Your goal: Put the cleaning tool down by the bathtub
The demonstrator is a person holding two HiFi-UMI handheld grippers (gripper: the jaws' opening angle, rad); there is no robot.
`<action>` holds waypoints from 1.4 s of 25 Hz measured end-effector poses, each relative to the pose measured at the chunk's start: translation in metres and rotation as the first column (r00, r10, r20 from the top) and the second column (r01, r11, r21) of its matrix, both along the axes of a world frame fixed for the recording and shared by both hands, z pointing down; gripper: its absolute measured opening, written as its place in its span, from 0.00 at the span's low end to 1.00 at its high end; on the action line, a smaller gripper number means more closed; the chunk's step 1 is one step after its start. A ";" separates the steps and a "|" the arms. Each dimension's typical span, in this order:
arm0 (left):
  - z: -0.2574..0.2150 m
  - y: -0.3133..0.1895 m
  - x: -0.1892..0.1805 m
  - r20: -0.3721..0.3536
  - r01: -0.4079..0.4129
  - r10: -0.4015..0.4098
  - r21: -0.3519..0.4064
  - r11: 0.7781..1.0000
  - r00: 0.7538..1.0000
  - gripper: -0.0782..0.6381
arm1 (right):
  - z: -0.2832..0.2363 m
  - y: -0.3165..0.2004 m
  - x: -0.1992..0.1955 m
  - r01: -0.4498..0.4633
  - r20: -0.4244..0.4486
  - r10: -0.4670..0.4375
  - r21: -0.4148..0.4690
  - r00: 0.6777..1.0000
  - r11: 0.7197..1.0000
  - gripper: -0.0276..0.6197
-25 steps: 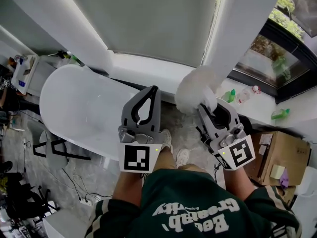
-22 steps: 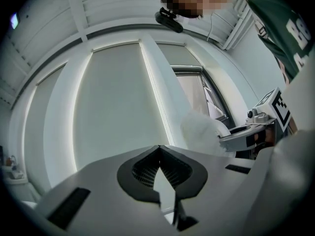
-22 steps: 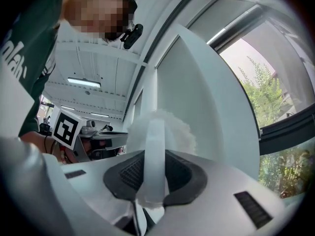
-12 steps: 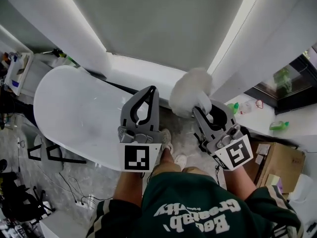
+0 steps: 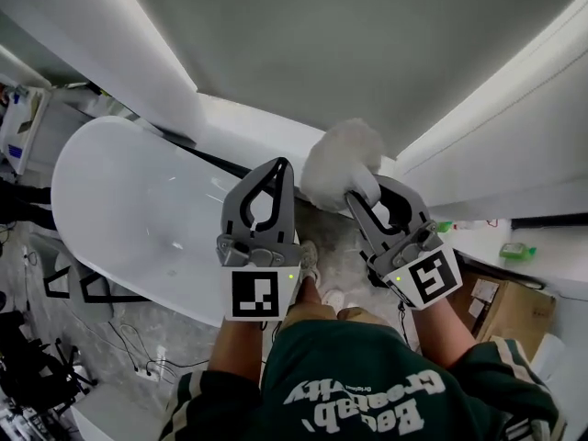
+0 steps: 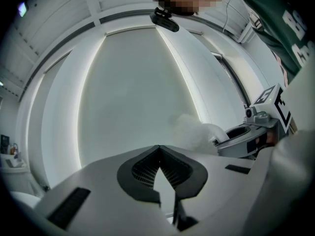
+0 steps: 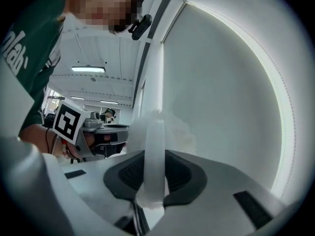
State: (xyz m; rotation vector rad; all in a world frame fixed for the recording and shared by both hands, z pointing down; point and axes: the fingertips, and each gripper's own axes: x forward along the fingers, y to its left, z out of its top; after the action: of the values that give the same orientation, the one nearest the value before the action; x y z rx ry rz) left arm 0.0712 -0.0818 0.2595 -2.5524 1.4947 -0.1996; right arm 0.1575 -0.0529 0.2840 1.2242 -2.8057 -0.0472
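Right gripper [image 5: 358, 196] pinches the fluffy white cleaning tool [image 5: 342, 162] by its smooth flat handle; left gripper [image 5: 279, 165] closed, empty

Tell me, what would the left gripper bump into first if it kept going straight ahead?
Probably the grey blind. Nothing else shows in front of the left gripper, though how far away the blind is remains unclear.

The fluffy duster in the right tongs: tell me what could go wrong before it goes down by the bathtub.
1. The right tongs grip only the duster by its thin white handle, with the fluffy head well beyond the tips; it may pivot or slip out.
2. The floor strip between the bathtub and the ledge is narrow and holds the person's shoes; the duster could land underfoot or inside the tub.
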 end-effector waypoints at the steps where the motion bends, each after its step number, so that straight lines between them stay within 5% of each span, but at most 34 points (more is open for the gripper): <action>1: 0.003 -0.007 -0.005 0.004 -0.001 0.001 -0.002 1.000 1.000 0.12 | 0.003 -0.008 -0.007 0.006 -0.007 -0.006 -0.006 1.000 1.000 0.19; 22: 0.023 -0.081 -0.069 -0.106 0.066 -0.063 0.026 0.997 0.992 0.12 | 0.081 -0.104 -0.083 0.057 -0.141 -0.080 -0.156 0.987 0.986 0.18; 35: 0.063 -0.139 -0.104 -0.124 0.176 -0.180 -0.046 0.983 0.976 0.12 | 0.161 -0.162 -0.118 0.079 -0.251 -0.155 -0.286 0.955 0.955 0.19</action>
State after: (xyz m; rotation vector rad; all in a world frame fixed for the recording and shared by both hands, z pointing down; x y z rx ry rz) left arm -0.0329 -0.2204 0.3222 -2.4995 1.7841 -0.0882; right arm 0.0393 -0.2145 0.4448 0.9101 -2.5385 0.1501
